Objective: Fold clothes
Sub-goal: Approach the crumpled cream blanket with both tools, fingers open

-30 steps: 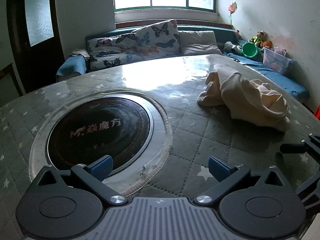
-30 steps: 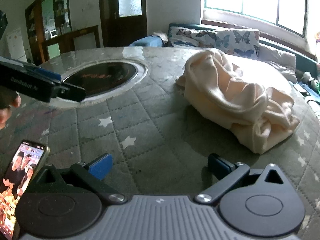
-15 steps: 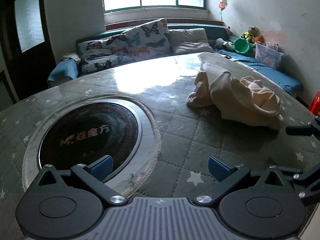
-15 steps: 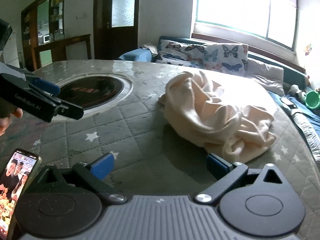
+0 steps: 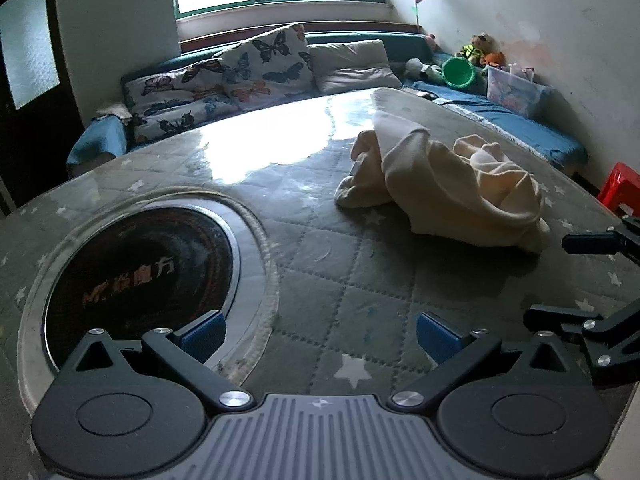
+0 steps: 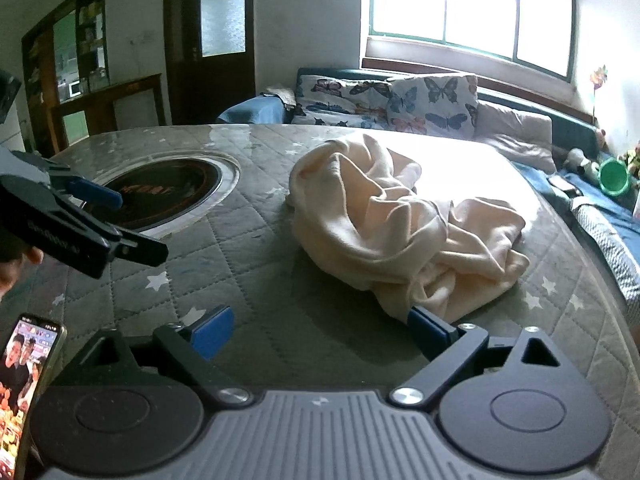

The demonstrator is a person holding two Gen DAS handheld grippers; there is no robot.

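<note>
Since a second ago the right claw point(image 6: 320, 330) has drawn closer to the cream garment point(image 6: 400, 228), whose near hem now sits right at the claw's right-hand blue pad point(image 6: 426, 322) where before a stretch of bare quilt lay between them. In the left wrist view the garment has slid from the right edge toward the middle of the picture.

The round bench point(image 5: 360, 264), covered with a grey quilted, star-printed cloth under a clear sheet, fills most of both views. Behind it a blue sofa point(image 5: 520, 128) runs along the window wall and the side wall, carrying butterfly-print cushions point(image 5: 264, 68). A black round cooktop point(image 5: 136, 276) with a steel ring is set into the bench, on the left in both views.

The crumpled garment lies in a heap on the bench to the right of the cooktop, in front of the right claw and ahead and to the right of the left claw point(image 5: 318, 334).

The left claw stands wide apart over bare quilt, with nothing between its pads. The right claw is also wide but closing; no cloth is pressed between its pads, and whether the hem touches the pad is unclear.

A lit phone point(image 6: 24, 380) sits at the lower left corner of the right wrist view.
</note>
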